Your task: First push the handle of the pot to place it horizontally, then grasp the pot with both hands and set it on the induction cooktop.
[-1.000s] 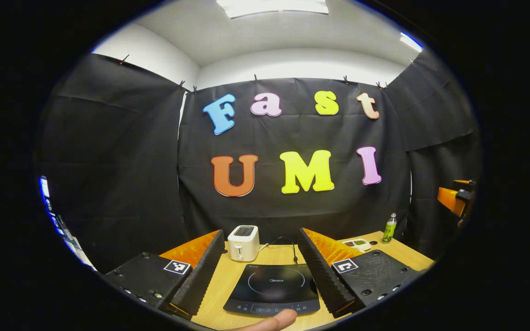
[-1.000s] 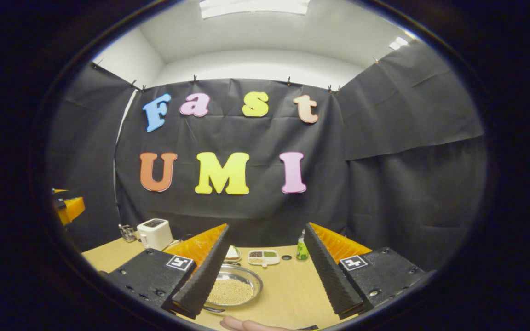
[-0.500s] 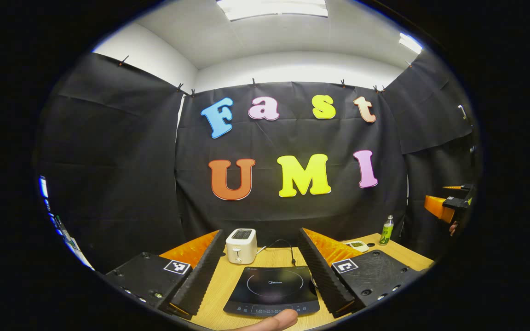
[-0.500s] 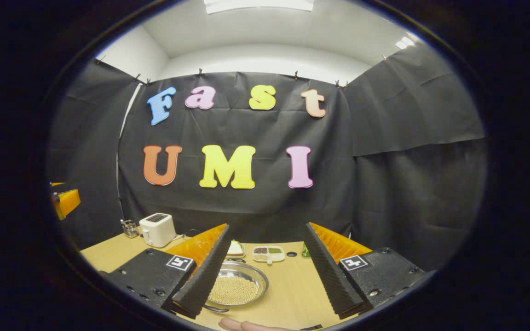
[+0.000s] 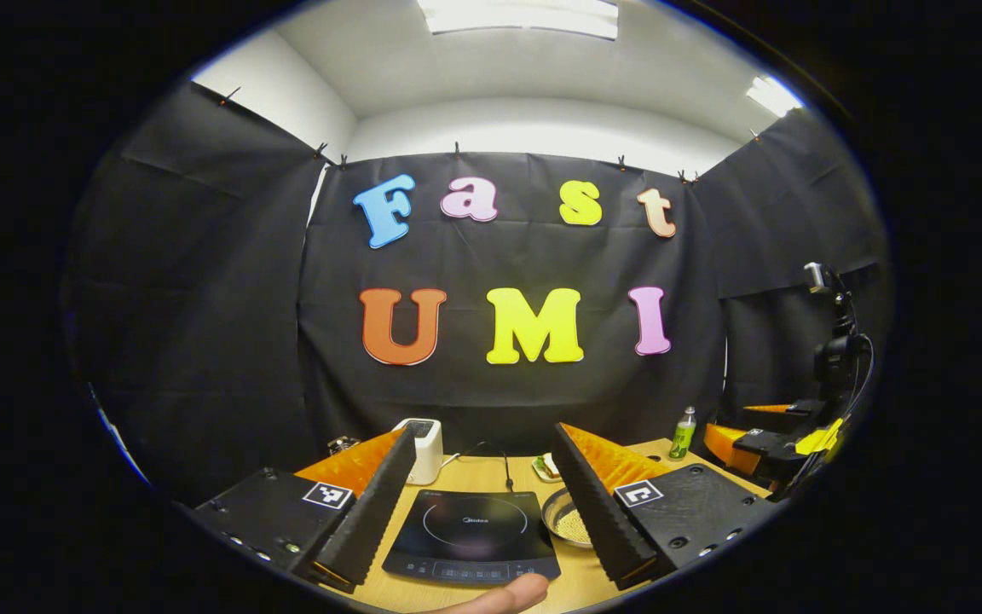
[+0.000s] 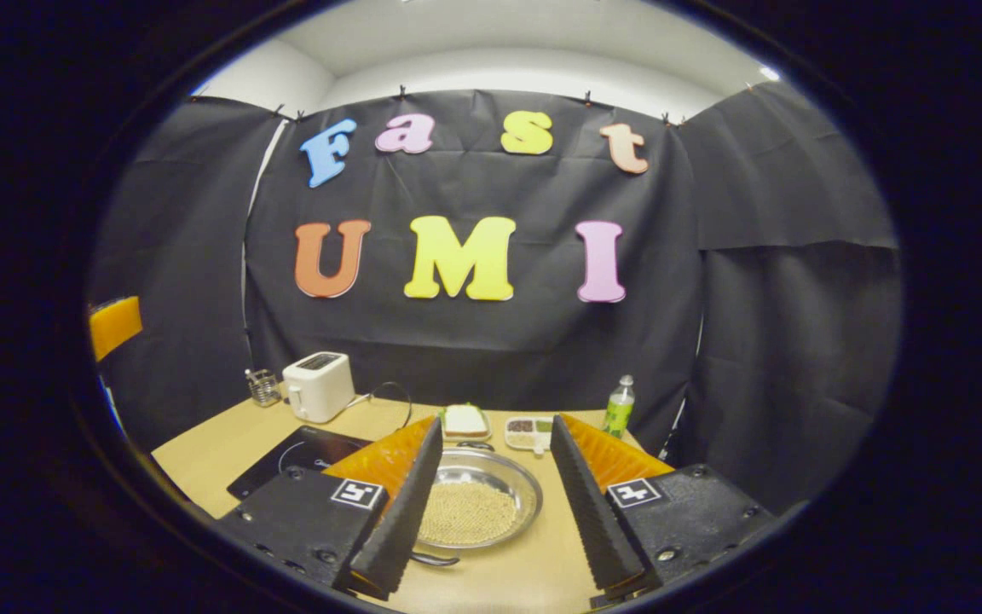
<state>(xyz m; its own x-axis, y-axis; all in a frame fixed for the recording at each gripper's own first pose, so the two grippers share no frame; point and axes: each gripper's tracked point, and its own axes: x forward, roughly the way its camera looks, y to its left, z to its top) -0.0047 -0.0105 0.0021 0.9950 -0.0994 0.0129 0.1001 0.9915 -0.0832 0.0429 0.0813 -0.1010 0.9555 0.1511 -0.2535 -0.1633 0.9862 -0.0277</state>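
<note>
The pot (image 6: 476, 510), a shallow metal pan of pale grains, sits between and just beyond the right gripper (image 6: 489, 503) jaws, which gape wide and hold nothing; its dark handle (image 6: 433, 559) pokes out near the left jaw, within reach for pushing. The left gripper (image 5: 478, 503), equally wide and empty, frames the induction cooktop (image 5: 471, 535). Bare bench (image 6: 201, 448) surrounds both.

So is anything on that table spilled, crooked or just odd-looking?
Nothing looks spilled or broken. The pot sits upright on the table, the pale grains still inside it, beside the cooktop, not on it. Its handle points toward the near edge. The toaster and bottle stand upright.
</note>
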